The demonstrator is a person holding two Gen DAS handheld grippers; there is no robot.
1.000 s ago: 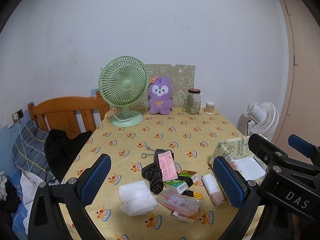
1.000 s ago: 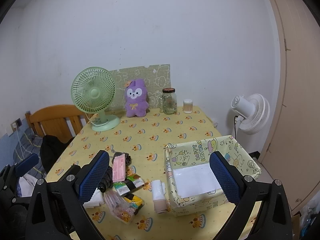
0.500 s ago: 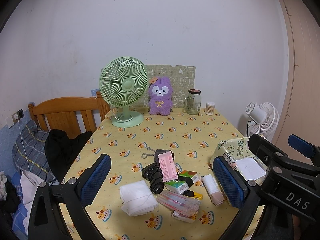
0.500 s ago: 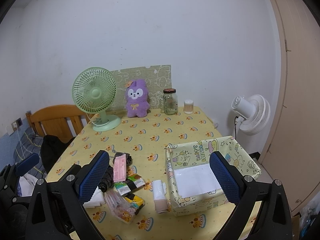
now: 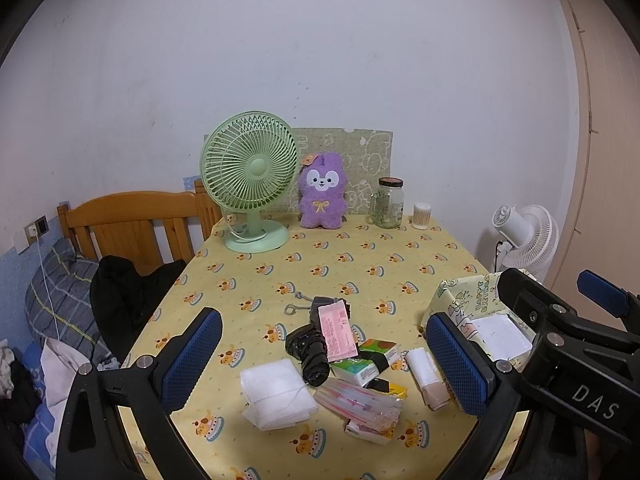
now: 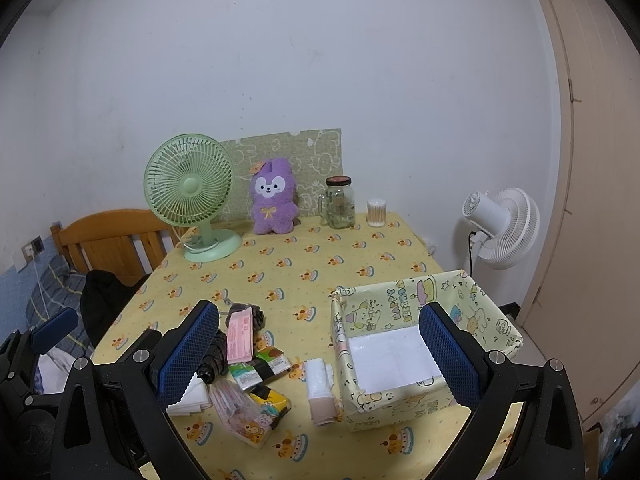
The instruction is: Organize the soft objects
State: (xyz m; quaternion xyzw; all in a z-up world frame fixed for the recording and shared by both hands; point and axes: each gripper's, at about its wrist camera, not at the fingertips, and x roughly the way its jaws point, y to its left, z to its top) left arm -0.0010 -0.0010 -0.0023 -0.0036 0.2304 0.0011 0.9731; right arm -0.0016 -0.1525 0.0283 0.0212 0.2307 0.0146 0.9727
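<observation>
Almost nothing has moved since the earlier frames: both views have crept a shade to one side, and every item lies as it did.

The left tongs point(image 5: 324, 364) hang with their blue pads wide apart and nothing between them; the right tongs point(image 6: 318, 354) likewise stand apart and empty above the near edge of the bench point(image 6: 320, 256). There is open room under both pairs, and the far half of the yellow cake-print cloth lies bare up to the back row.

In the left view the heap of soft things sits between and just beyond the pads: a folded white cloth point(image 5: 278, 394), a black folded umbrella point(image 5: 310, 354) with a pink packet point(image 5: 337, 332) lying on it, a green tissue pack point(image 5: 354, 368), a clear bag of masks point(image 5: 360, 400) and a white roll point(image 5: 426, 376) just beside the right pad. In the right view the patterned box point(image 6: 420, 348) lies open between the pads toward the right one, the roll touching or nearly touching its left wall.

At the back stand a green fan point(image 5: 252, 176), a purple plush point(image 5: 322, 190), a glass jar point(image 5: 388, 202) and a swab tub point(image 5: 422, 216) against the white wall. A wooden chair point(image 5: 120, 224) is left of the bench, a white floor fan point(image 6: 500, 228) to the right.
</observation>
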